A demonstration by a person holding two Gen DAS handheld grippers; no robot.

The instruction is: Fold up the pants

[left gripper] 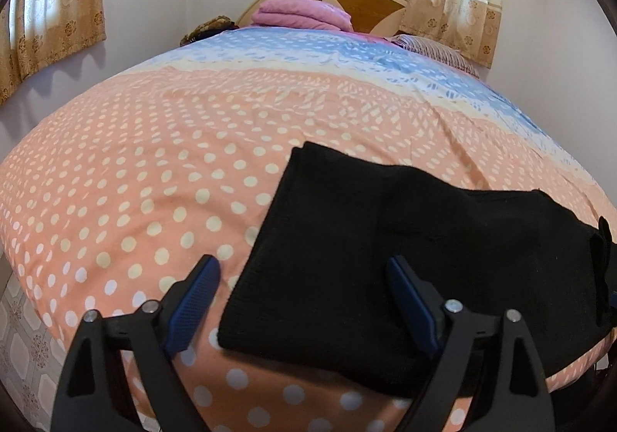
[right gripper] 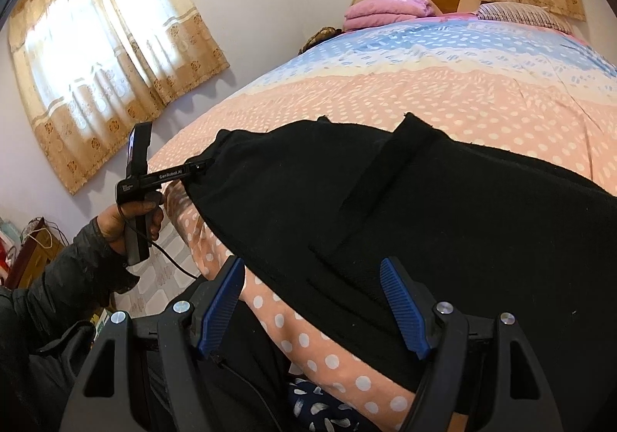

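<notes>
Two views cover this moment, and the black pants serve as your landmark throughout. From the left wrist view, your left gripper (left gripper: 302, 301) hovers with its jaws spread wide and nothing between them, straddling the near-left corner of the pants (left gripper: 405, 254): one blue pad (left gripper: 191, 306) sits over bare bedspread (left gripper: 135, 170) just left of the cloth, the other over the cloth itself. The pants lie flat as a dark, already doubled-over block at the near edge of the bed, probably kept close so both tools reach without stretching. A folded pink blanket (left gripper: 300, 14) rests far beyond the pants, against the headboard (left gripper: 370, 0). From the right wrist view, your right gripper (right gripper: 310, 306) is likewise spread and empty, poised over the near hem of the pants (right gripper: 424, 224), one pad over the bedspread strip (right gripper: 308, 339) on the near side, the other above the fabric. At the far-left end of the pants your left hand (right gripper: 133, 220) grips its tool upright by the handle, wrist level, fingers pointing along the cloth. This view does not show that tool's tips clearly against the dark fabric. Judging by the layout, you are set to pinch both near corners for another fold; watch that each pinch takes every layer, since knit cloth slides.
</notes>
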